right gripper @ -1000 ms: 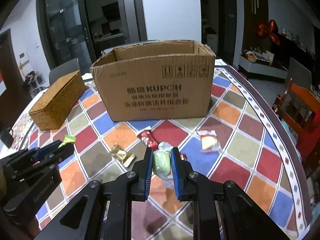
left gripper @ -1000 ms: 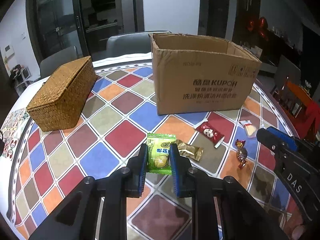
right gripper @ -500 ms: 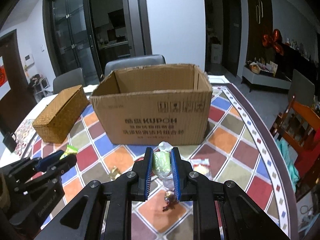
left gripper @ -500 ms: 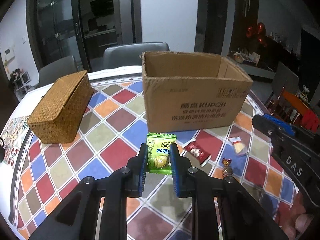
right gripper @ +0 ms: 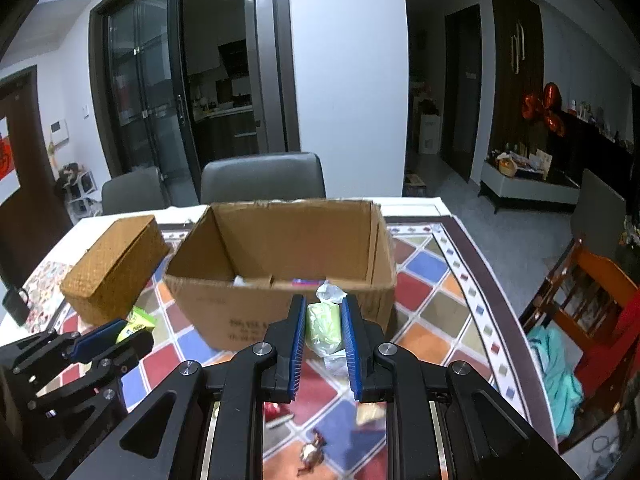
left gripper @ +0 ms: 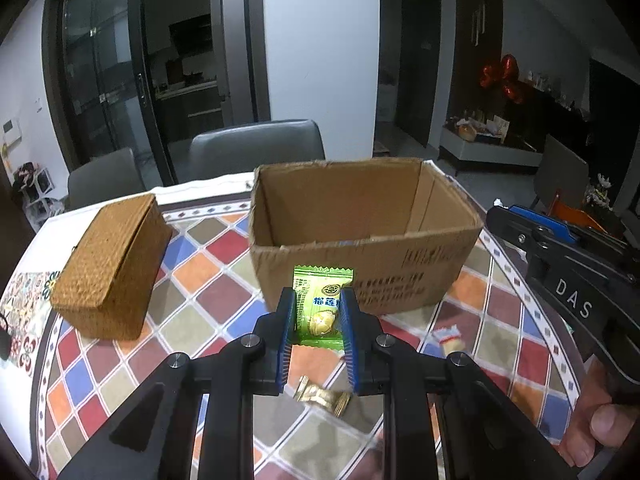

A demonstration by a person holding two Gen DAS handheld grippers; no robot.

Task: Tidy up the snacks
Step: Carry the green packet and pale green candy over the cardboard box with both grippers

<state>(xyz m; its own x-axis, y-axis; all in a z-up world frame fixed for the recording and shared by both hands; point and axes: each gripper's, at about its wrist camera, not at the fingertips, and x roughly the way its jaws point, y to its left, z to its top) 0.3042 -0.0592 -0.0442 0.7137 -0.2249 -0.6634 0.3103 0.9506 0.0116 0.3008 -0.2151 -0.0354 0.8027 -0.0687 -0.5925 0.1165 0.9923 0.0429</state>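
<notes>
Green wrapper first: my left gripper (left gripper: 319,312) pinches a bright green candy packet (left gripper: 321,304) between its blue pads, the packet standing upright with its serrated top edge above the fingertips. From the left wrist view the packet sits in front of the near wall of the cardboard box (left gripper: 360,236), below the rim and not inside it. My right gripper (right gripper: 323,322) is clamped on a pale green snack in clear wrap (right gripper: 323,322), the twisted clear end sticking up between the pads. From the right wrist view this snack also lies against the near wall of the box, just under the rim.

The box is open at the top, with printed lettering on its near face. I can make out a few small items on its floor in the right wrist view, too small to identify. It stands on a table (left gripper: 208,280) covered in a multicoloured diamond-tile pattern. A woven lidded basket (left gripper: 112,264) stands to the left of the box, apart from it.

Loose snacks on the table below the grippers: a gold-wrapped piece (left gripper: 322,396), a blurred pale packet (left gripper: 448,338), a red packet (right gripper: 278,412), and a twist-wrapped candy (right gripper: 310,450). A hand (left gripper: 596,432) grips the right tool's handle at the lower right of the left wrist view.
</notes>
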